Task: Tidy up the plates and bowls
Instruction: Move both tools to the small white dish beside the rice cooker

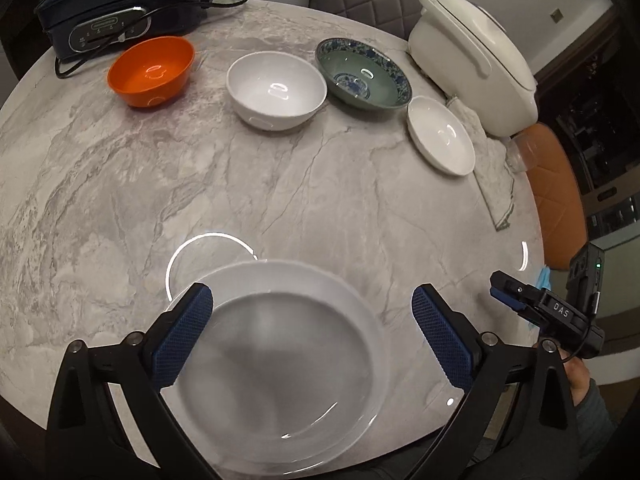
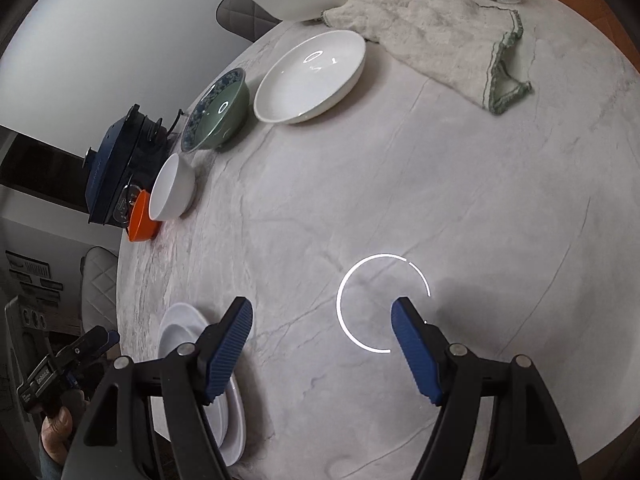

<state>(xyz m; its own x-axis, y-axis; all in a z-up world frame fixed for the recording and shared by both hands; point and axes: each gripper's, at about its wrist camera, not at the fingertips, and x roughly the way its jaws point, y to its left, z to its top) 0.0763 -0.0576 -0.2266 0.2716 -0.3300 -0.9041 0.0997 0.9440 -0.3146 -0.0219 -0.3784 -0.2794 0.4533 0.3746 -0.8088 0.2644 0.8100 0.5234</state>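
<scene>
Marble-patterned grey stone forms the round table [image 1: 320,184], and on its near edge lies a white plate [image 1: 280,360], apparently a stack of two in the right wrist view. Above this plate hangs the left gripper [image 1: 312,336] with its jaws spread wide; the blue pads [image 1: 184,332] stand over either side of the plate and pinch nothing. To its right, the right gripper [image 2: 322,350] hovers over bare tabletop, jaws apart and empty. Along the far side sits a row: an orange bowl [image 1: 152,72], a white bowl [image 1: 276,90], a green bowl with blue pattern [image 1: 362,74] touching it, and a shallow white dish [image 1: 440,134] just beside a crumpled cloth [image 2: 440,44]. Behind them stand a white cooker [image 1: 472,60] and a dark blue appliance [image 1: 120,4] with a cord
</scene>
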